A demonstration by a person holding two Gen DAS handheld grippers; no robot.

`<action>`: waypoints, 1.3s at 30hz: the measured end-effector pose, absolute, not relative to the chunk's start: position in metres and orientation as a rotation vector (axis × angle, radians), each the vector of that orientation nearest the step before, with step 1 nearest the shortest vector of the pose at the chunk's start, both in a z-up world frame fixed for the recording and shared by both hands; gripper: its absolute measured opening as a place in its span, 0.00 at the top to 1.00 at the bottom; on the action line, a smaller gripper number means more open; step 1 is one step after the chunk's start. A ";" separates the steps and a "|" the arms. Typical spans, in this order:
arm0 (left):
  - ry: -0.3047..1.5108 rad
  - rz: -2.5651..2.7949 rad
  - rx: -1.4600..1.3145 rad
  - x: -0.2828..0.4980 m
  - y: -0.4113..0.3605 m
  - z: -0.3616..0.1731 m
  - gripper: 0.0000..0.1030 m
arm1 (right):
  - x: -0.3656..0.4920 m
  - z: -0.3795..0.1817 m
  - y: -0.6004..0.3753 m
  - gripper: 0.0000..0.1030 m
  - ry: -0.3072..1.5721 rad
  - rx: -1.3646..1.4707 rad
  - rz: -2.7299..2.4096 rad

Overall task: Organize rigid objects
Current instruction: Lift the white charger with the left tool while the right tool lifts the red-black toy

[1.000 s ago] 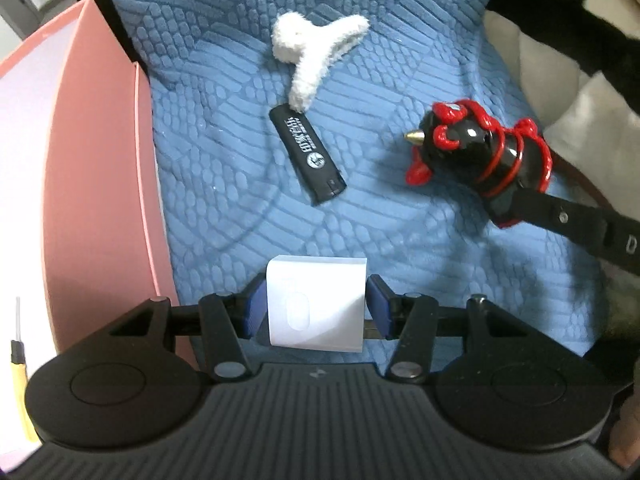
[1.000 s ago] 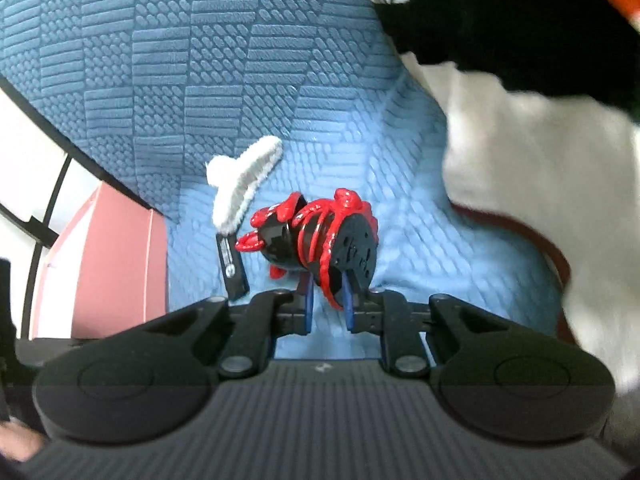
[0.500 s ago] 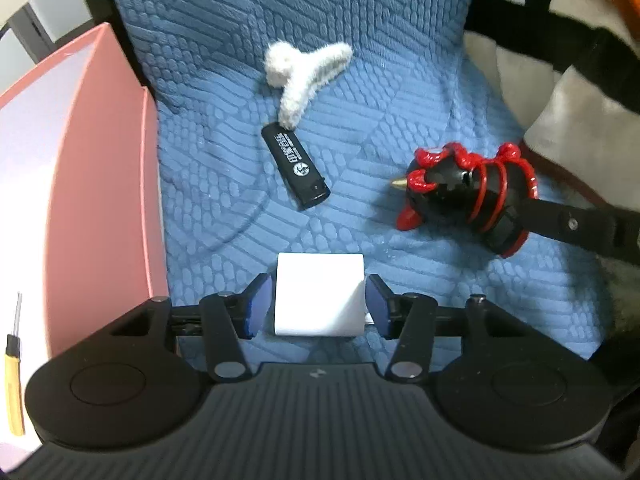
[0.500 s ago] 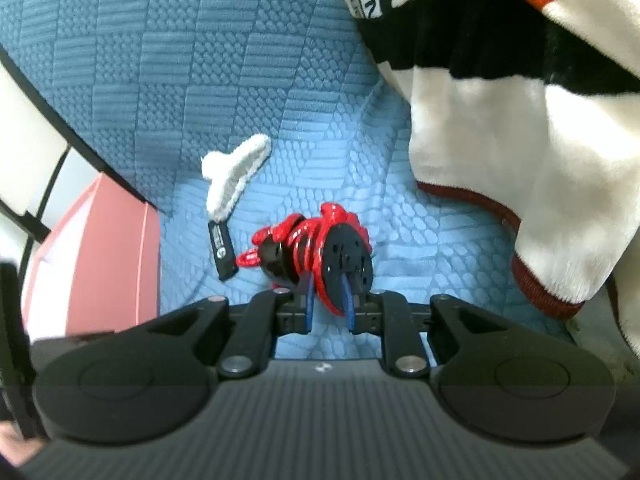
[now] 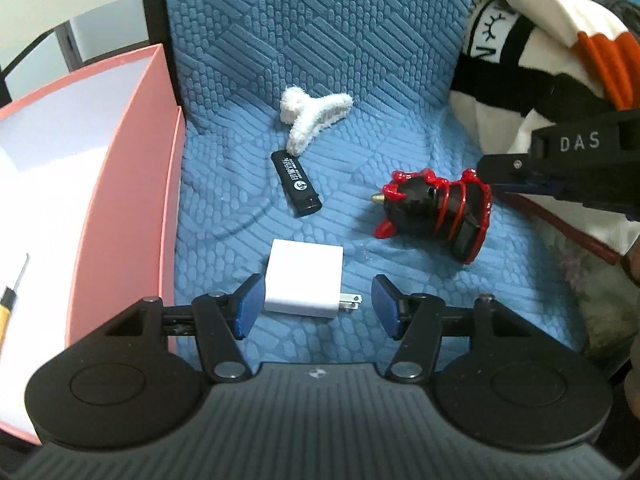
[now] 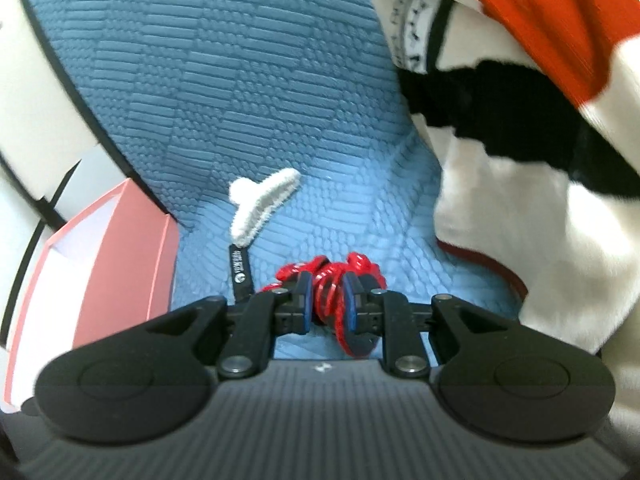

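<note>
I judge I am between picks: nothing is in the pink box (image 5: 120, 216) from this pair of objects yet, and both lie on the blue cushion (image 5: 360, 80).

My left gripper (image 5: 316, 306) stands wide, holding nothing. The white charger (image 5: 305, 284) lies flat on the cushion between my left fingers, nearer the left pad (image 5: 249, 306), which is just beside its side; I cannot tell if they touch. Its two metal prongs point toward my right pad, with a clear gap left on that side. The next move, as I see it, calls for centring over the charger's body and closing across its flat sides, not on the prongs, then carrying it to the box, which sits just off my left finger.

My right gripper (image 6: 325, 300) is narrow, its fingers on either side of the red and black figurine (image 6: 332, 280). They seem to pinch its ringed body, though the view is blurred and the figurine looks to rest on the cushion. Its base sits close under my fingers; its head points away, toward the black lighter (image 6: 240, 270) and the fuzzy white hair clip (image 6: 260, 202) ahead and to the left. That shape is lumpy, so I expect it could twist in the grip when lifted.
</note>
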State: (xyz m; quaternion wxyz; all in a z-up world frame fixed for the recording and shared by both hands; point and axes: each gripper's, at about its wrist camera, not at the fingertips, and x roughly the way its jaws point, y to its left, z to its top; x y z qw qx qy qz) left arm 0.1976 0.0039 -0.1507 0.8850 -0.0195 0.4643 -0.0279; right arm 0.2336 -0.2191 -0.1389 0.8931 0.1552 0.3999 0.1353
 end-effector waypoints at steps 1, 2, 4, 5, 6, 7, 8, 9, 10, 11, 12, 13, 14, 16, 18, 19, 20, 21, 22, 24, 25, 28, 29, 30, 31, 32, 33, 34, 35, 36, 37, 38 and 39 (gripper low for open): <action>0.962 -0.055 -0.047 0.196 0.005 -0.152 0.37 | 0.234 -0.138 -0.218 0.79 0.829 0.319 0.292; 0.957 -0.042 -0.048 0.194 0.006 -0.153 0.37 | 0.236 -0.138 -0.218 0.79 0.828 0.317 0.309; 0.955 -0.024 -0.051 0.192 0.009 -0.157 0.37 | 0.238 -0.138 -0.213 0.70 0.831 0.304 0.330; 0.959 -0.019 -0.059 0.192 0.012 -0.158 0.37 | 0.240 -0.139 -0.211 0.68 0.831 0.290 0.337; 0.963 -0.018 -0.066 0.193 0.014 -0.160 0.37 | 0.242 -0.139 -0.208 0.67 0.831 0.276 0.343; 0.967 -0.017 -0.068 0.193 0.015 -0.161 0.37 | 0.243 -0.140 -0.206 0.67 0.832 0.262 0.350; 0.968 -0.016 -0.067 0.194 0.017 -0.162 0.37 | 0.247 -0.140 -0.202 0.67 0.834 0.243 0.359; 0.968 -0.013 -0.065 0.195 0.017 -0.163 0.37 | 0.249 -0.141 -0.199 0.67 0.835 0.226 0.368; 0.968 -0.013 -0.061 0.196 0.018 -0.164 0.37 | 0.252 -0.142 -0.196 0.67 0.834 0.207 0.376; 0.967 -0.016 -0.058 0.197 0.019 -0.165 0.37 | 0.255 -0.142 -0.191 0.66 0.832 0.184 0.386; 0.967 -0.020 -0.057 0.198 0.019 -0.166 0.37 | 0.258 -0.143 -0.189 0.61 0.833 0.173 0.397; 0.969 -0.020 -0.057 0.199 0.020 -0.167 0.37 | 0.261 -0.144 -0.185 0.58 0.836 0.165 0.412; 0.972 -0.018 -0.059 0.199 0.021 -0.168 0.37 | 0.262 -0.145 -0.183 0.56 0.842 0.159 0.427; 0.977 -0.018 -0.070 0.201 0.022 -0.170 0.36 | 0.264 -0.146 -0.176 0.52 0.850 0.129 0.447; 0.981 -0.016 -0.073 0.202 0.022 -0.171 0.36 | 0.265 -0.149 -0.168 0.48 0.855 0.072 0.447; 0.982 -0.015 -0.072 0.202 0.022 -0.172 0.36 | 0.266 -0.152 -0.165 0.46 0.862 0.048 0.444; 0.983 -0.014 -0.070 0.202 0.022 -0.173 0.36 | 0.267 -0.154 -0.163 0.46 0.874 0.027 0.440; 0.986 -0.013 -0.069 0.202 0.022 -0.174 0.35 | 0.267 -0.156 -0.161 0.43 0.869 0.001 0.431; 0.989 -0.012 -0.070 0.203 0.022 -0.174 0.35 | 0.267 -0.157 -0.159 0.43 0.867 -0.029 0.424; 0.993 -0.013 -0.074 0.202 0.022 -0.176 0.35 | 0.268 -0.160 -0.157 0.42 0.864 -0.060 0.420; 0.996 -0.012 -0.077 0.202 0.022 -0.177 0.36 | 0.268 -0.161 -0.156 0.41 0.861 -0.069 0.419; 1.000 -0.008 -0.080 0.203 0.023 -0.178 0.35 | 0.269 -0.165 -0.152 0.38 0.860 -0.128 0.422; 1.001 -0.008 -0.083 0.203 0.024 -0.179 0.35 | 0.269 -0.166 -0.149 0.38 0.860 -0.153 0.423; 1.002 -0.009 -0.086 0.203 0.024 -0.179 0.35 | 0.269 -0.167 -0.147 0.38 0.860 -0.173 0.423; 1.003 -0.009 -0.088 0.203 0.024 -0.179 0.35 | 0.269 -0.169 -0.145 0.37 0.858 -0.196 0.422; 1.003 -0.009 -0.090 0.203 0.025 -0.179 0.35 | 0.269 -0.170 -0.143 0.37 0.858 -0.217 0.418; 1.003 -0.008 -0.092 0.203 0.025 -0.179 0.35 | 0.268 -0.173 -0.140 0.37 0.860 -0.254 0.408; 1.004 -0.008 -0.094 0.203 0.025 -0.179 0.35 | 0.268 -0.174 -0.138 0.37 0.860 -0.283 0.401; 1.005 -0.007 -0.096 0.203 0.025 -0.179 0.35 | 0.267 -0.175 -0.136 0.37 0.855 -0.312 0.397; 1.005 -0.008 -0.098 0.203 0.025 -0.179 0.35 | 0.267 -0.176 -0.135 0.37 0.853 -0.319 0.393; 1.006 -0.008 -0.102 0.203 0.025 -0.180 0.35 | 0.268 -0.175 -0.136 0.38 0.852 -0.314 0.389; 1.009 -0.010 -0.112 0.203 0.026 -0.180 0.35 | 0.269 -0.175 -0.137 0.38 0.853 -0.304 0.384; 1.005 -0.005 -0.116 0.203 0.026 -0.180 0.35 | 0.270 -0.174 -0.139 0.39 0.854 -0.296 0.377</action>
